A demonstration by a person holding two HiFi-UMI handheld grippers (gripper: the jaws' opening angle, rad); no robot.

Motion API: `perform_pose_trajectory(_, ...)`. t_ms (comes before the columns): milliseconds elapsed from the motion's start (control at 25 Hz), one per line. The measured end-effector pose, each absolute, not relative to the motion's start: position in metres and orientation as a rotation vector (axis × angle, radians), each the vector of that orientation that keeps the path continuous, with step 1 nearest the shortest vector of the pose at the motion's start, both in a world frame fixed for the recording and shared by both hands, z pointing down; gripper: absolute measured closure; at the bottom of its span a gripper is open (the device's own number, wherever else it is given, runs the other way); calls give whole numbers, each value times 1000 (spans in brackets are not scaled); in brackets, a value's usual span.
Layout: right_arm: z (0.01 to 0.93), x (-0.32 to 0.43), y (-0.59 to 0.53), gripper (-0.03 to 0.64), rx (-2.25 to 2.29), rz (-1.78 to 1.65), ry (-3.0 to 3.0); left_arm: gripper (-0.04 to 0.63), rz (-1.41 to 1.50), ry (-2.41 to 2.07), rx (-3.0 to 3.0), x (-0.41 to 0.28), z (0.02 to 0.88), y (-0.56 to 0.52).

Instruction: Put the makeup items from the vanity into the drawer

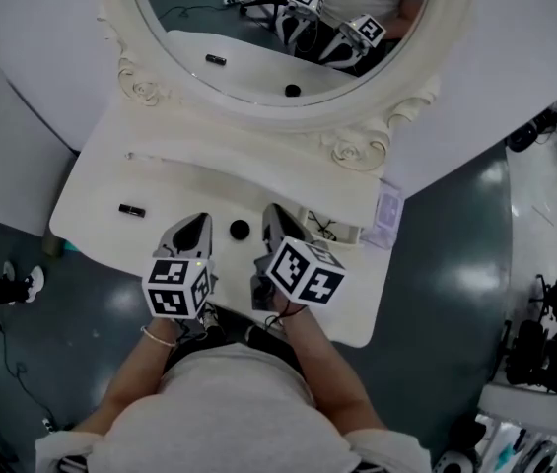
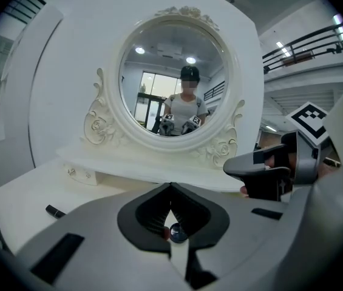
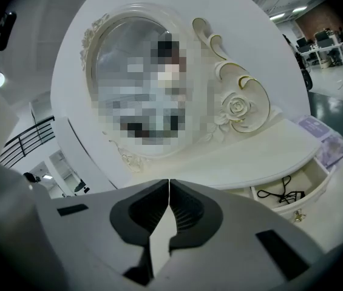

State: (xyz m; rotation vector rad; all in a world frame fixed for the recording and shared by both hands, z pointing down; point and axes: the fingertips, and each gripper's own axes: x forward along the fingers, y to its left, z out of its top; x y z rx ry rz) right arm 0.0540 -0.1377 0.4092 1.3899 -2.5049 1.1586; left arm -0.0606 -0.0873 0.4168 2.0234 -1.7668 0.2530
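The fingers of the left gripper (image 2: pixel 170 188) are being pressed together at the tips. A small glossy round thing (image 2: pixel 175 232) is showing low in the gap behind them, possibly pinched, though the view is too poor to be sure. The fingers of the right gripper (image 3: pixel 169 183) are being held closed on nothing. Both grippers are being held over the white table (image 1: pixel 91 205), before the mirror (image 1: pixel 258 57). A small black round item (image 1: pixel 240 230) is lying on the table between them, and a black tube (image 1: pixel 131 210) is lying farther left. The drawer (image 3: pixel 314 200) is standing open at the right, with a black cord (image 3: pixel 278 194) inside.
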Motion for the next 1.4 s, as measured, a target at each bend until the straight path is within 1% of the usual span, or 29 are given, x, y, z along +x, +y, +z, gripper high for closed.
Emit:
perform_pose_trajectory(240,412,46,-137,595,1362,1160,-2502,592,304,-1816,2025,-73,415,-86)
perform_pose_trajectory(560,418,43,-136,595,1333,1139,-2485,592,250,-1816,1962,-82,422,-84)
perform_pose_trajectory(720,425,26,-134,595,1260,1102,-2481,592,219,-1843,1914,-97,427,-80)
perform_pose_trajectory(920,440,-17,-125,595,1120,1141,-2473,592,220,-1893,1828,-129,437,-64)
perform_pose_trajectory(1200,466,-111,-97,594,777,1126,-2460,592,195,-1997,1614,-207,458,-26)
perform_pose_trajectory(1400,487,-166,-82,592,605,1044,-2446,592,166,-2030,1508,-251,475,-8)
